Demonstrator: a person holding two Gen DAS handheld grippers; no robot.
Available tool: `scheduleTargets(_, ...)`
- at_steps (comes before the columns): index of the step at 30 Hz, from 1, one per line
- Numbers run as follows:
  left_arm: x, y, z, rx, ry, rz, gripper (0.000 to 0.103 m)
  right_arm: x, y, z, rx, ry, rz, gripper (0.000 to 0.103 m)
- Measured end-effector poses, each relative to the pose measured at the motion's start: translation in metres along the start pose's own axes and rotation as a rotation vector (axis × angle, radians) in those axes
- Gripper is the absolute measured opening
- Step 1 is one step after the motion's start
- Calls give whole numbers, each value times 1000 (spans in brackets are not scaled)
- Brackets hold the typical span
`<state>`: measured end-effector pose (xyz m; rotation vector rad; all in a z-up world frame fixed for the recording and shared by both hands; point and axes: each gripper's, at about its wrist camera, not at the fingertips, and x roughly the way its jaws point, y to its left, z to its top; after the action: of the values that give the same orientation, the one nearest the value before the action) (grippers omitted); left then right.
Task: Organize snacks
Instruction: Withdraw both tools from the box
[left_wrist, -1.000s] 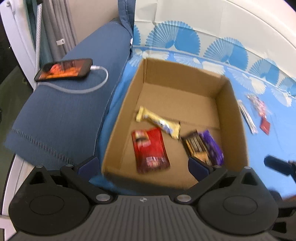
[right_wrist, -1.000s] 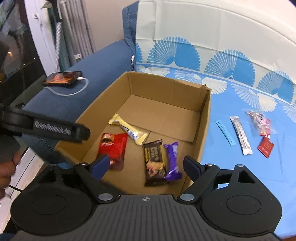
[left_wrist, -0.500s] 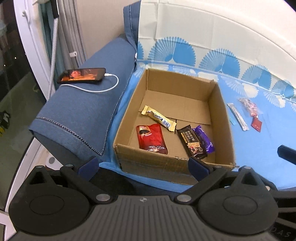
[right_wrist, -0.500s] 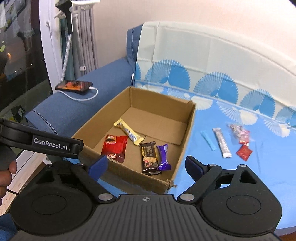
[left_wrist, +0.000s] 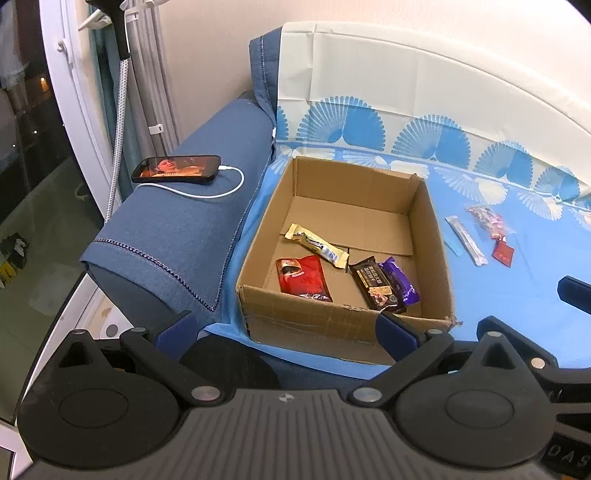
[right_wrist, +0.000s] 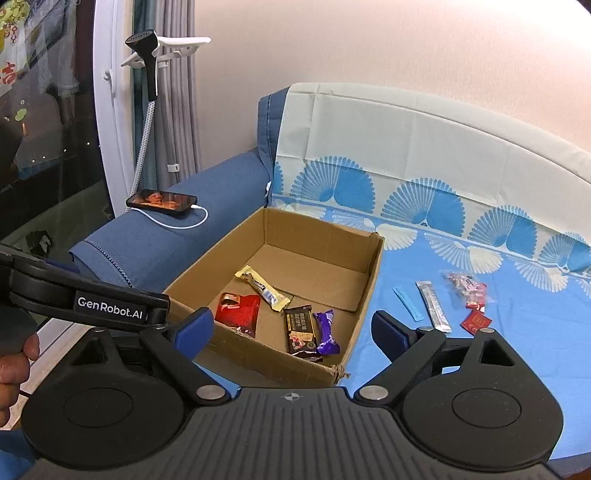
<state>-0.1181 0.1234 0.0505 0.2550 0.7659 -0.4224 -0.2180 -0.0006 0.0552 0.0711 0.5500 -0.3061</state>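
1. Left wrist view: the left gripper (left_wrist: 284, 330) sits at the bottom of the frame with its jaws spread wide and nothing between them
2. Just above it, in the middle of the frame, a cardboard box (left_wrist: 334, 320) rests on a blue patterned sheet (left_wrist: 517, 314)
3. Inside the box, toward its near side, lie a red packet (left_wrist: 303, 278), a cream bar (left_wrist: 318, 244) slanting above it, a dark brown bar (left_wrist: 376, 287) and a purple bar (left_wrist: 400, 282) touching the brown one on its right
4. Right of the box, at the right middle of the frame, loose snacks lie on the sheet: a silver stick (left_wrist: 467, 240), a thin blue strip (left_wrist: 452, 246) beside it, a clear bag of sweets (left_wrist: 487, 218) and a small red sachet (left_wrist: 503, 254)
5. At the left middle of the frame a phone (left_wrist: 176, 168) with its screen lit lies on the blue sofa arm (left_wrist: 177, 240), a white cable (left_wrist: 207, 192) plugged into it
6. Right wrist view: the right gripper (right_wrist: 291, 330) fills the bottom of the frame, jaws also wide apart and empty, hanging over the near right corner of the box (right_wrist: 258, 360)
7. The same four snacks show in the box here, the silver stick (right_wrist: 433, 312) and red sachet (right_wrist: 476, 320) lie on the sheet at the right middle, and the left gripper (right_wrist: 162, 312) reaches in from the left edge
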Motion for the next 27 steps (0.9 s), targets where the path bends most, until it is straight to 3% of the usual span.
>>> scheduleTargets(27, -5, -1, -6, 14, -12, 3, 103, -9, 1, -4, 11, -13, -7, 94)
